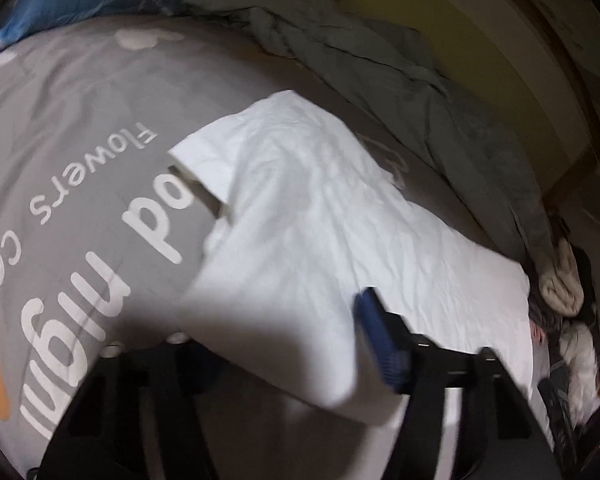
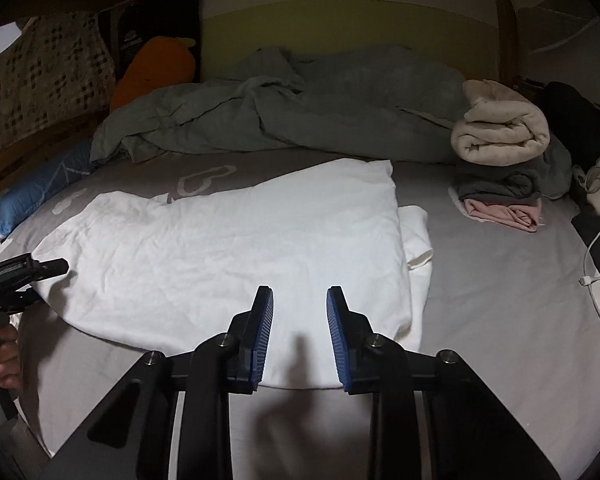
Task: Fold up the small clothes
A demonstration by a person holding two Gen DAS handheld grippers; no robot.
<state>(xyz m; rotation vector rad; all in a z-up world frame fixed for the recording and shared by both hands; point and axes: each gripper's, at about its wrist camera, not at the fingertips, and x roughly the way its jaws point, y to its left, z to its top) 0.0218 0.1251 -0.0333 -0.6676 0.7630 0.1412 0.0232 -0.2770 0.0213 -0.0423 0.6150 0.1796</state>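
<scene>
White garment [image 2: 228,240] spread flat on bed [image 2: 500,280]. Right gripper [image 2: 300,334] parted, empty, above near hem; left gripper [image 1: 268,332] apparently clamping cloth edge. Best pinch 1 layer, lift evenly.

A white garment [image 1: 300,216] lies on the grey printed bedsheet [image 1: 80,128], its near corner draped over the left gripper [image 1: 300,360].

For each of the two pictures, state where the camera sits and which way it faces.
Left wrist: on the left gripper, tilted, looking down across the white garment toward the grey duvet; one blue pad shows, cloth over the other.
Right wrist: on the right gripper, facing the headboard; both fingers and a hand show.
Shared: garment, duvet, blue pillow, towel roll.
</scene>
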